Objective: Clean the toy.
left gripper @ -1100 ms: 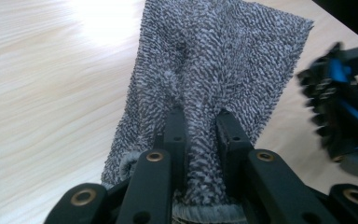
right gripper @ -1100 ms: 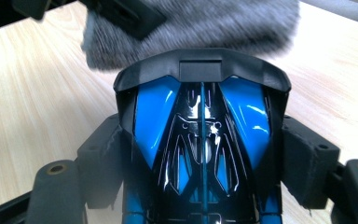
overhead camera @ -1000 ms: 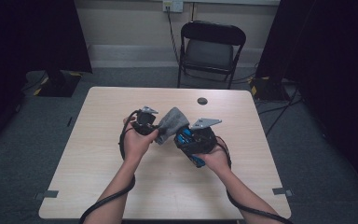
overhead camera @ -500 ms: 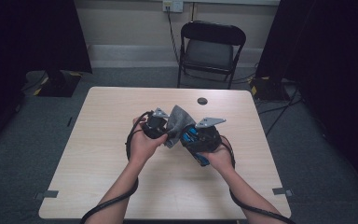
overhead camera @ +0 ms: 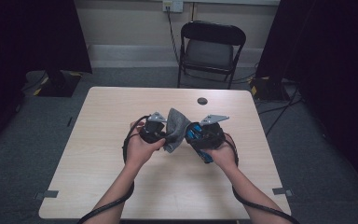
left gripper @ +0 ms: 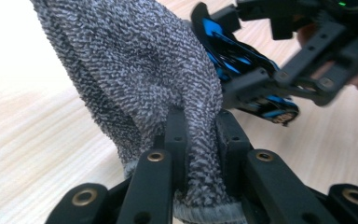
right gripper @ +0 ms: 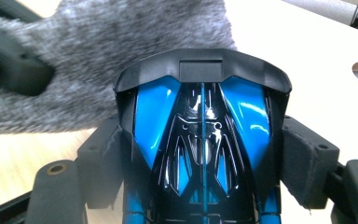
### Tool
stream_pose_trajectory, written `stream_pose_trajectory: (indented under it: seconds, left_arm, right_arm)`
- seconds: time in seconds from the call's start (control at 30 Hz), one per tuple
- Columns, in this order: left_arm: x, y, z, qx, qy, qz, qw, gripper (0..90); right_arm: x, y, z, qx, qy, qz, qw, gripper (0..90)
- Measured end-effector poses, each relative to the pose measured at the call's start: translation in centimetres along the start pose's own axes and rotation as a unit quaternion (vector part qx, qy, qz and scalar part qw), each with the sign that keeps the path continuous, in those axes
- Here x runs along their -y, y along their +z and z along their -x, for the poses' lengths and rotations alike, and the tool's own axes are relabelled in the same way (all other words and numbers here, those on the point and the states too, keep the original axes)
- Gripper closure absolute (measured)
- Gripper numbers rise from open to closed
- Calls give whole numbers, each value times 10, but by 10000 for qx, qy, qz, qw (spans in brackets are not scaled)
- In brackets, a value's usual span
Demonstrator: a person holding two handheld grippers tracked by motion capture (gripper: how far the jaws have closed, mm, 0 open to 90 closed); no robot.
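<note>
A grey knitted cloth hangs between my two hands above the table's middle. My left gripper is shut on the cloth's lower hem, and the fabric bunches up between its pads. My right gripper is shut on a blue and black toy car, which its side pads clamp. In the high view the left gripper and the right gripper face each other, with the car touching the cloth. The cloth lies just past the car's end.
The light wooden table has a round dark grommet near its far edge. A black folding chair stands behind the table. Cables trail from both grippers along the forearms.
My left hand has drifted slightly right, bringing the cloth closer to the car. The right hand has stayed almost still. Both grips are unchanged.
</note>
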State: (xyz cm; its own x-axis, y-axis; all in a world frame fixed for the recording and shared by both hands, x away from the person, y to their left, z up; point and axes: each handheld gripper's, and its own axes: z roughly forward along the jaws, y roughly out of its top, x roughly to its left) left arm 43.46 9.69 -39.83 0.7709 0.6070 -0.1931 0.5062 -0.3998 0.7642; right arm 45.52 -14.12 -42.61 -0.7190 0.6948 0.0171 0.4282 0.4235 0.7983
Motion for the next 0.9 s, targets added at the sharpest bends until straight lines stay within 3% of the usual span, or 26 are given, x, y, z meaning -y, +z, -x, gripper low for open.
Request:
stream_pose_trajectory:
  seconds: [0.27,0.67,0.9]
  left_arm:
    - [8,-2,1,153,2,28,9999,777]
    - [23,-7,-2,282,-4,-146,9995,777]
    - [30,-19,-15,18,-120,-105,9999,776]
  right_arm:
    - [1,-2,12,104,124,-12,9999,253]
    - [2,-6,23,224,247,2,9994,253]
    - [3,-11,24,203,247,34,9995,253]
